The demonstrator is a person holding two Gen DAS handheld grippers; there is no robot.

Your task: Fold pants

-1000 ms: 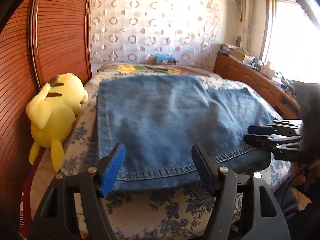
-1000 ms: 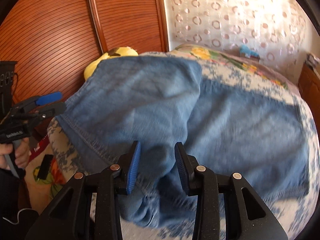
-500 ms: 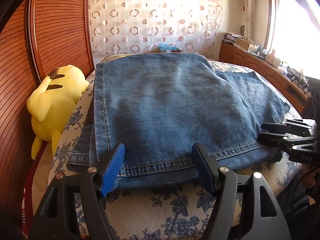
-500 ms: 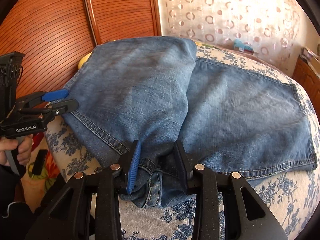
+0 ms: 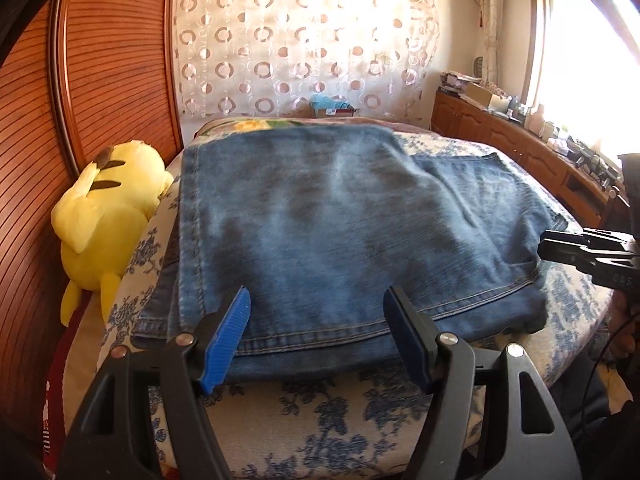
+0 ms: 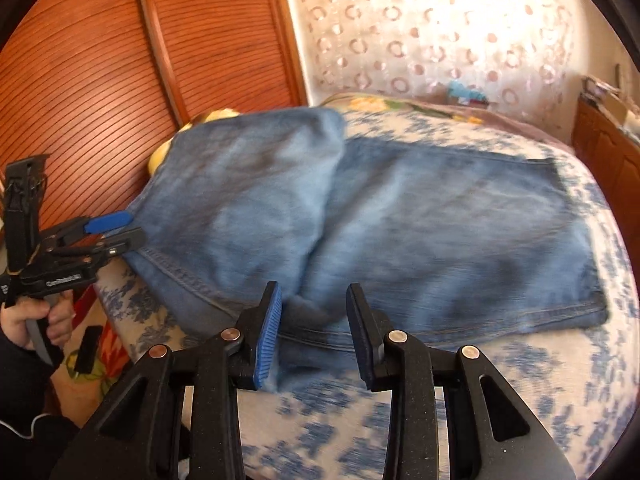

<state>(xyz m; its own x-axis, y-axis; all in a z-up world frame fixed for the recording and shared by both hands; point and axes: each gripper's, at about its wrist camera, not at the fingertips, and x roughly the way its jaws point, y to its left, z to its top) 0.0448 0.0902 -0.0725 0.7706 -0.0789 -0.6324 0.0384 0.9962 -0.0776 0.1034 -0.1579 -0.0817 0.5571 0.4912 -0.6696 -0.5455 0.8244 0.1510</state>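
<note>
A: Jeans [image 5: 340, 232] are on the bed [image 5: 320, 432], folded over, the doubled layer lying toward the plush [image 5: 108, 224] side and a single layer reaching out toward the window side.

B: And the hem edge of the jeans runs along the near edge of the bed, stitching showing clearly in the left wrist view.

A: Left hand-held gripper [image 5: 318, 340] sits just in front of the jeans' near hem, fingers spread wide, nothing between them but the view of the denim beyond. Not touching cloth that I can see.

B: The right hand-held gripper [image 6: 314, 332] is at the jeans' near corner, where the fold bunches up. Jaws are partly apart, and a lump of denim sits between the blue pad [image 6: 267, 336] and the dark one. The picture is smeared there, so whether the pads are actually pressing the jeans, I can't tell.

A: From the left view, that right hand-held gripper pokes in from the window side, its tips at the jeans' corner.

B: The yellow plush lies beside the jeans, wedged against the wooden wardrobe [image 5: 100, 80]. Beyond the jeans, a curtain [image 5: 304, 40] with ring patterns hangs at the head of the bed.

A: A hand [image 6: 36, 320] grips the left tool's handle, off the bed's edge.
</note>
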